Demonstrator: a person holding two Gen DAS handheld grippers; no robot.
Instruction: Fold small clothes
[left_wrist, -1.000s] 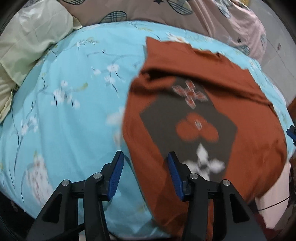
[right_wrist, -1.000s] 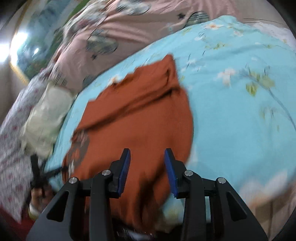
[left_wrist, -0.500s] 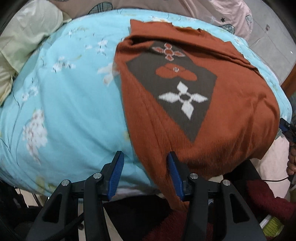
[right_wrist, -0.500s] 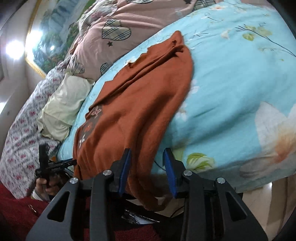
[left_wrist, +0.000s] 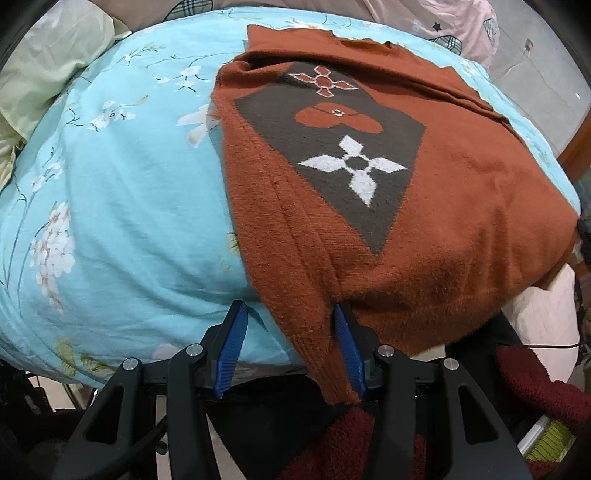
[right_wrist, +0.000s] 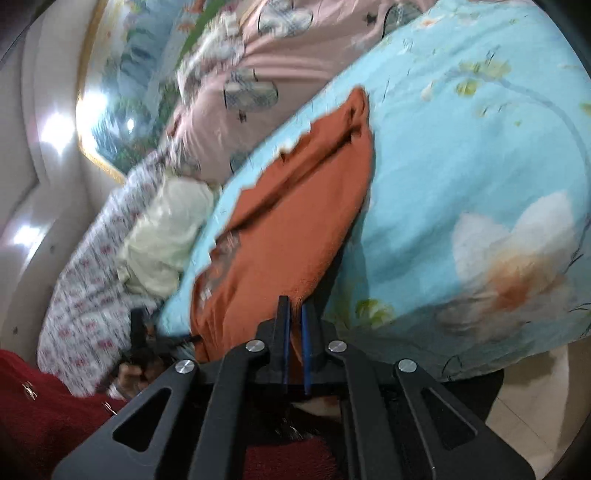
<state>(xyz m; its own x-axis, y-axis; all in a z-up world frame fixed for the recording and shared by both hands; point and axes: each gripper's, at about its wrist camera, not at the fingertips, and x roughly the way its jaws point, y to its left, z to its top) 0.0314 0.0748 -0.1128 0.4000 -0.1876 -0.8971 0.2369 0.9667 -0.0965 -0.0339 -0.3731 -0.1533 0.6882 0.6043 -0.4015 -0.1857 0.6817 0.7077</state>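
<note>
Now, one rust sweater (left_wrist: 443, 229) on one blue quilt (left_wrist: 122, 206); right gripper (right_wrist: 294, 325) just clamped onto hem; left gripper (left_wrist: 288, 343) agape astride sleeve.

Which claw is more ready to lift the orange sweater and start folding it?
Right. The right gripper has just been closing and pinches the sweater's hem. The left gripper is open, with the hanging sleeve only lying against one finger.
</note>
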